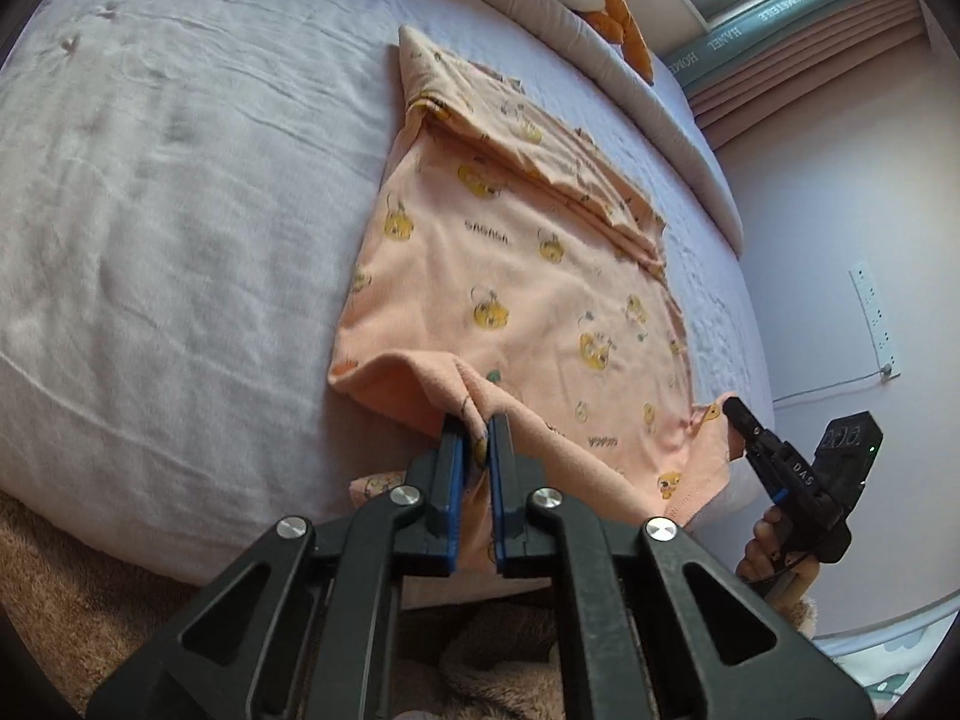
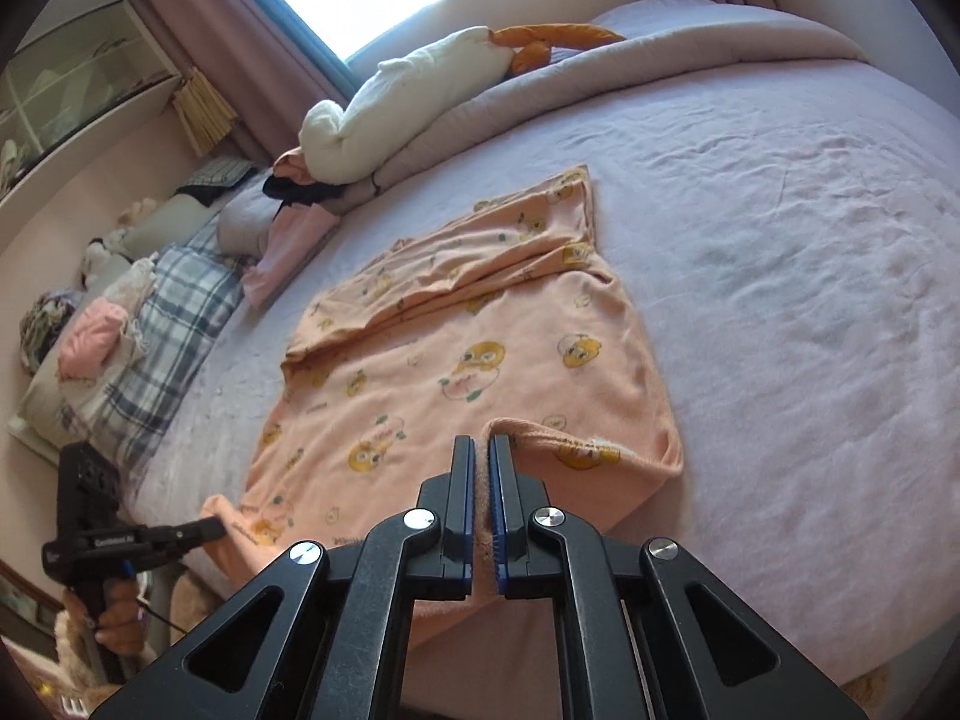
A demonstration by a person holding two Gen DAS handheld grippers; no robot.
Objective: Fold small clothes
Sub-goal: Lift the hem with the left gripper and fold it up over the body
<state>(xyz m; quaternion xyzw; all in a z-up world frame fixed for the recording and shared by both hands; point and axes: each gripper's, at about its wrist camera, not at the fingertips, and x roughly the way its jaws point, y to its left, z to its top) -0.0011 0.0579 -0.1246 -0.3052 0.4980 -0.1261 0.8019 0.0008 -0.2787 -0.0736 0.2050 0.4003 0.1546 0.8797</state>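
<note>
A small peach garment (image 1: 516, 276) with yellow cartoon prints lies on the bed, its far part folded over in a band. It also shows in the right wrist view (image 2: 456, 354). My left gripper (image 1: 477, 426) is shut on the garment's near hem and lifts it into a ridge. My right gripper (image 2: 483, 447) is shut on the hem near the other near corner, pinching it up. Each view shows the other gripper: the right one (image 1: 735, 408) at the garment's corner, the left one (image 2: 210, 528) at the opposite corner.
The bed (image 2: 780, 228) has a lilac sheet. A rolled quilt (image 2: 570, 90) and a white plush toy (image 2: 408, 102) lie along the far side. Pillows and loose clothes (image 2: 150, 312) pile at the left. A wall socket strip (image 1: 876, 318) is on the right wall.
</note>
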